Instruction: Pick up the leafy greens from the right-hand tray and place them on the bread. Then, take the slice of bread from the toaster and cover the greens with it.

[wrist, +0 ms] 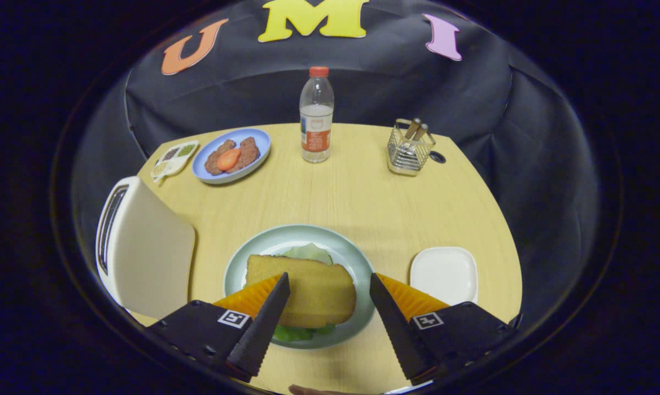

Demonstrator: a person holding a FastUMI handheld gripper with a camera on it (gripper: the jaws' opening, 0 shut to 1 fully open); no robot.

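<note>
Evidently the stacking is done: on the green plate a bread slice lies flat over the leafy greens, which peek out at its far and near edges. The gripper hangs over the plate, fingers spread wide either side of the bread, pressing nothing. Left of the plate stands the toaster; right of it, the emptied white tray.

A: What colour is the desk?
B: Pale yellow wood grain. Near its front edge, the golden bread covers green leaves on a grey-green plate.
A: And the toaster?
B: Cream. The far plate is blue, the bottle clear with a red cap, the small tray white.
</note>
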